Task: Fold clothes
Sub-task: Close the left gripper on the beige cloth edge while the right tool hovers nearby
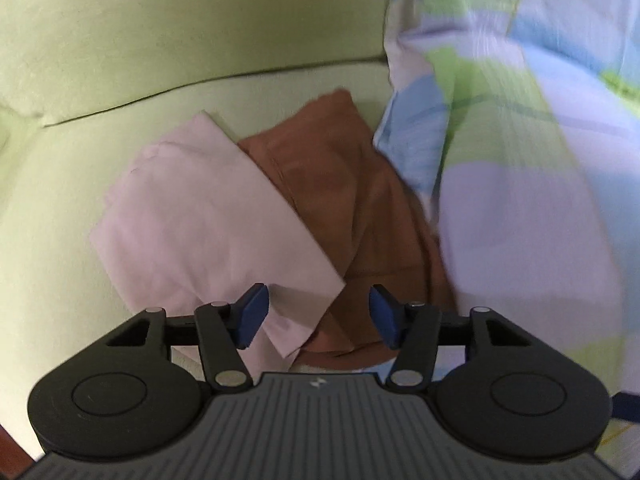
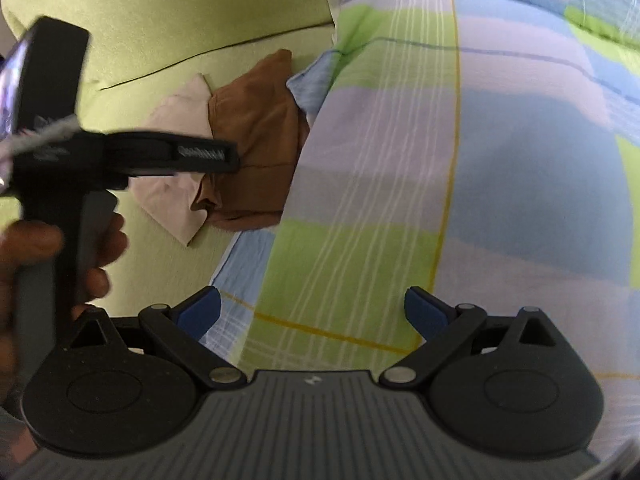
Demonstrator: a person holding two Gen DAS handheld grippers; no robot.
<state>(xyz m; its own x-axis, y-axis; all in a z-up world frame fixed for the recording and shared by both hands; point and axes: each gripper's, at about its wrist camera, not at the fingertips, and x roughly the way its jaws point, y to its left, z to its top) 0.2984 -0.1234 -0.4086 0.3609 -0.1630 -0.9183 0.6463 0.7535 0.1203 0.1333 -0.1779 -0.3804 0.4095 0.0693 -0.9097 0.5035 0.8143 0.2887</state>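
Pale green sofa [image 1: 120, 60] underneath everything, seat cushion and backrest split by a dark seam. Two folded garments lying on the seat: pink cloth [image 1: 200, 216] partly overlapping brown cloth [image 1: 340, 184], touching along a diagonal edge. Beside them on the right, a large checked sheet [image 1: 520, 160] in blue, green and lilac, draped and blurred, its edge over the brown cloth's right side.

Left gripper [image 1: 318, 316] hovering just above the near corner of the pink cloth, blue pads [image 1: 252, 316] spread apart, nothing between them; pink corner and brown edge visible through the gap. Cannot tell whether the pads touch the fabric.

From the right wrist view: right gripper [image 2: 312, 312] spread wide as well, pads [image 2: 200, 312] empty, aimed at the checked sheet [image 2: 440, 160], which fills most of that view directly ahead and below the fingers. Pink cloth [image 2: 180, 120] and brown cloth [image 2: 256, 128] further off to the left, well apart from the right gripper. Left gripper body [image 2: 132, 156] seen side-on over the pink cloth, held by a hand [image 2: 60, 260] around its handle, motion-blurred.
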